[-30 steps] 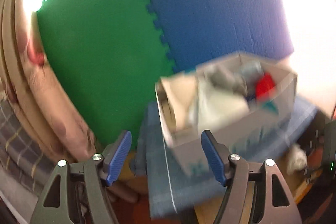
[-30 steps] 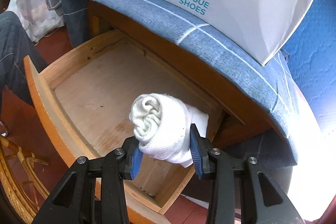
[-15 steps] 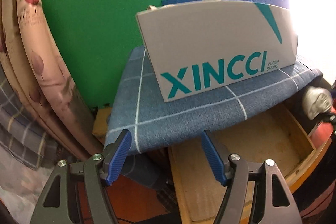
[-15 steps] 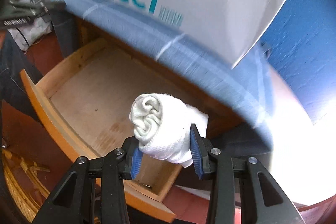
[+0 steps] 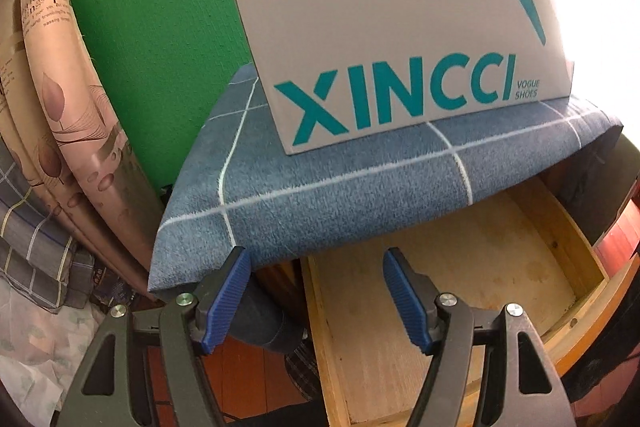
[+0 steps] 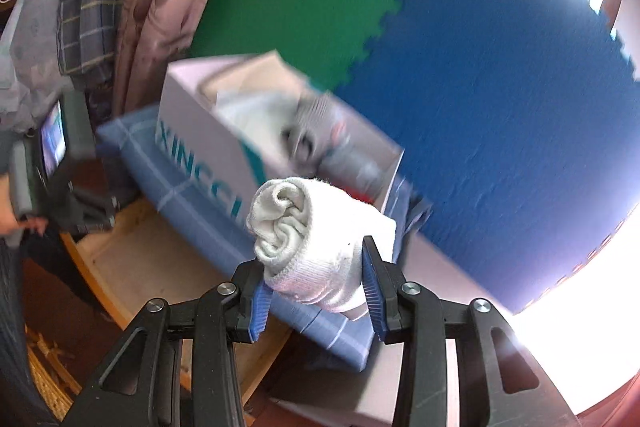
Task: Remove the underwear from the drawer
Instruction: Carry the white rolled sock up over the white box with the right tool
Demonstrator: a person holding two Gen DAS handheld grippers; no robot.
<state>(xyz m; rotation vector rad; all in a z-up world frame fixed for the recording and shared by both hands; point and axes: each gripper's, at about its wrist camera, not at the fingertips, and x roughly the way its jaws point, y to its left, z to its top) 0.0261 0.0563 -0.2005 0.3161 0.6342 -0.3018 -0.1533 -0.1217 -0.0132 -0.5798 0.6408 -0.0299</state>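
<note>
My right gripper (image 6: 314, 291) is shut on a rolled white piece of underwear (image 6: 316, 243) and holds it in the air, in front of the white XINCCI shoe box (image 6: 200, 139). The box holds several rolled garments. The open wooden drawer (image 5: 460, 291) shows a bare floor in the left wrist view; it also shows in the right wrist view (image 6: 132, 263) at the lower left. My left gripper (image 5: 316, 297) is open and empty, just in front of the drawer's left corner and under the edge of the blue checked cloth (image 5: 320, 195).
The shoe box (image 5: 392, 55) stands on the blue cloth over the cabinet top. Green (image 5: 152, 11) and blue (image 6: 500, 107) foam mats line the wall behind. Folded bedding (image 5: 52, 107) is stacked at the left. The left hand and gripper (image 6: 44, 171) show at the left.
My right gripper has risen with the underwear from over the drawer to the level of the shoe box. My left gripper has dropped lower and come closer to the drawer.
</note>
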